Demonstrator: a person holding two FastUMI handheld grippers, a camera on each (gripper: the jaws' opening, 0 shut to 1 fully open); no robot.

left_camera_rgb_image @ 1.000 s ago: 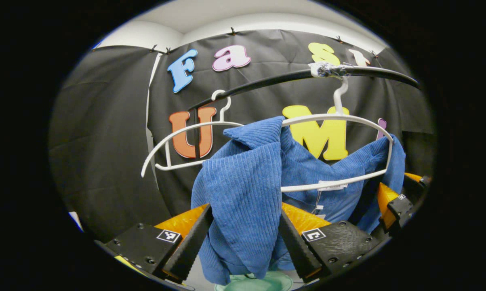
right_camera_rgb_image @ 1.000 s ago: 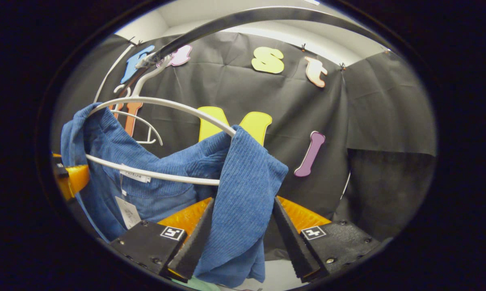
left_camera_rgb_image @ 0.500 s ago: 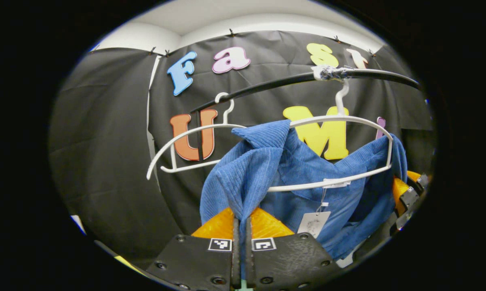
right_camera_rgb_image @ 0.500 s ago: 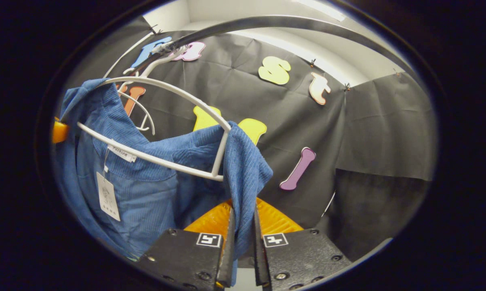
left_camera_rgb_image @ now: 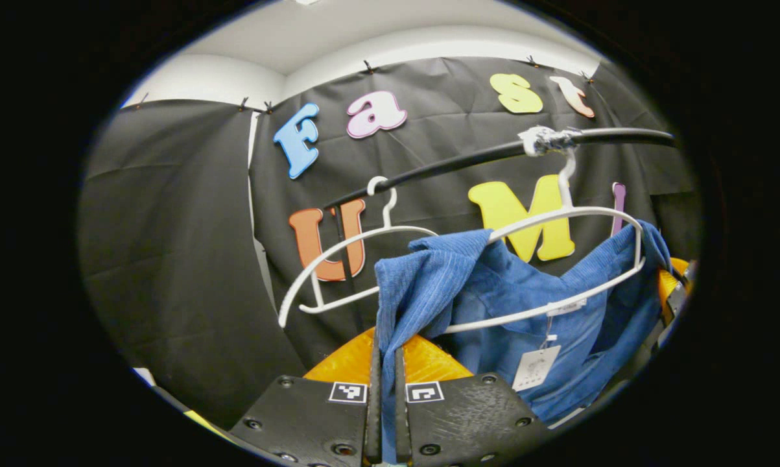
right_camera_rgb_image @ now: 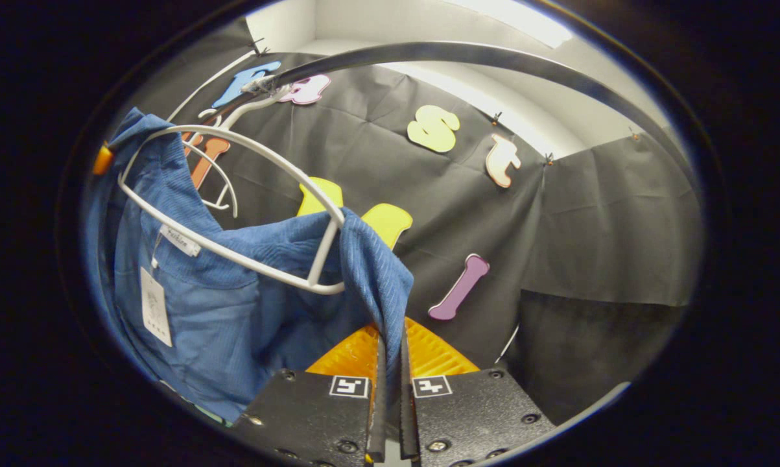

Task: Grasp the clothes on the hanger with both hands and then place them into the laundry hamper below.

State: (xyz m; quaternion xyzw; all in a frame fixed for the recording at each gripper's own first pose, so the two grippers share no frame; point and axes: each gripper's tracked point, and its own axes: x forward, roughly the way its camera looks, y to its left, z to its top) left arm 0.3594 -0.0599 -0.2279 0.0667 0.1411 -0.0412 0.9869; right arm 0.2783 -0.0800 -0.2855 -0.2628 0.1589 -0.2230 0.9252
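I had the left gripper (left_camera_rgb_image: 384,389) clamped on the blue shirt's (left_camera_rgb_image: 493,292) shoulder fold. The right gripper (right_camera_rgb_image: 390,389) pinched the opposite shoulder, at the white hanger's (right_camera_rgb_image: 234,139) end.

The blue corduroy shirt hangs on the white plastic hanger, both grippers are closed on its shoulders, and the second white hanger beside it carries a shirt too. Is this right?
Not quite. The second white hanger is bare, as the left gripper view shows. The rest holds: the blue corduroy shirt hangs on its white plastic hanger, and the left gripper and right gripper are closed on its shoulders.
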